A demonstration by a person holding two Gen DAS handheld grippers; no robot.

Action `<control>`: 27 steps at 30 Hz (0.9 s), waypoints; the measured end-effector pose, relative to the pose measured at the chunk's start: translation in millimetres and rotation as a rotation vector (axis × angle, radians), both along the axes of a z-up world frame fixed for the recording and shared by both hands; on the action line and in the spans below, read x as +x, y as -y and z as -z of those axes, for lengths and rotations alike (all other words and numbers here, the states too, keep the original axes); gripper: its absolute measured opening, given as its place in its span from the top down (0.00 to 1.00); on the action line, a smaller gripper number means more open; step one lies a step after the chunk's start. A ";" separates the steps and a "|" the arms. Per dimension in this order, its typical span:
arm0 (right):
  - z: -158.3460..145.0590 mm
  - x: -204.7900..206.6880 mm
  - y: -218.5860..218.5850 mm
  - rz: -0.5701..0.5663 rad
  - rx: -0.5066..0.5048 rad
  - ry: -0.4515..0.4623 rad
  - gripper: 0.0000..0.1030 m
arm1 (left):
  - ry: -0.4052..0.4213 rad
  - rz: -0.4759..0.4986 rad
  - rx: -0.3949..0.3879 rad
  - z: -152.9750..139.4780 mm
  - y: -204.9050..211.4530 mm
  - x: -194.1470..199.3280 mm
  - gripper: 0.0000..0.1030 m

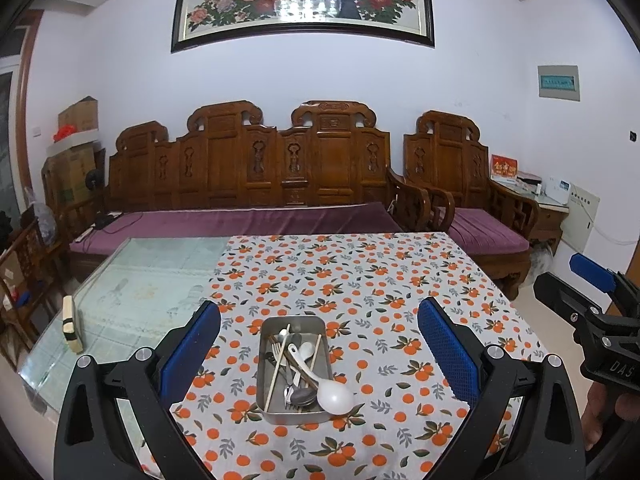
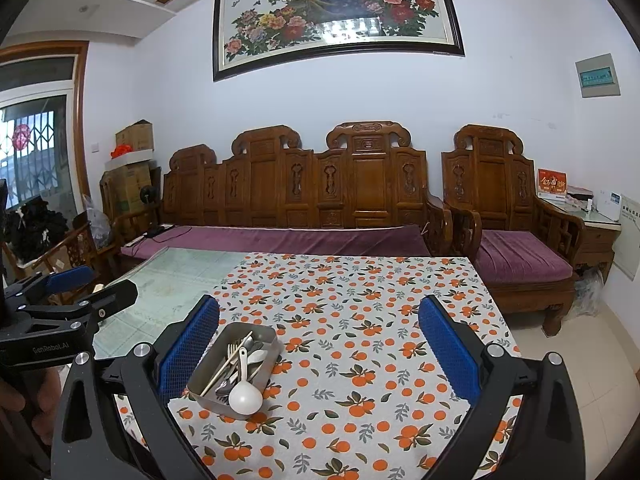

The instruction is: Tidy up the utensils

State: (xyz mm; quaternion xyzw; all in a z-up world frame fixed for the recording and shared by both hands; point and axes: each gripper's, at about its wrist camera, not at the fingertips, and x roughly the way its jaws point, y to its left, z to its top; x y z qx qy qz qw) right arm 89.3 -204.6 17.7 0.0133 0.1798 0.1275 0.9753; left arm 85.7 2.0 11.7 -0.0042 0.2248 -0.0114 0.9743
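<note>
A rectangular metal tray sits on the orange-print tablecloth, holding a jumble of utensils. Among them are a large white spoon, a smaller white spoon, a fork, wooden chopsticks and metal spoons. My left gripper hovers open above the near table edge, its blue pads spread wide on either side of the tray. My right gripper is open too, with nothing between its fingers. In its view the tray lies by the left finger, the white spoon at its near end.
The tablecloth covers the right part of a glass-topped table. A beige block stands at the table's left edge. Behind the table are a carved wooden sofa and an armchair. A hand holds each gripper.
</note>
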 end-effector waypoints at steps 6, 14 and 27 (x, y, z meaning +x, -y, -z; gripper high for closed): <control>-0.7 0.0 -0.5 -0.001 0.001 0.001 0.03 | 0.003 0.000 0.004 -0.7 0.0 -1.2 0.07; -0.4 0.4 -1.2 -0.001 0.000 0.002 0.03 | 0.006 0.001 0.000 -1.8 -0.9 -2.5 0.07; -0.7 -0.2 -1.3 0.000 -0.001 0.004 0.03 | 0.013 0.004 -0.004 -6.9 -0.8 -5.5 0.07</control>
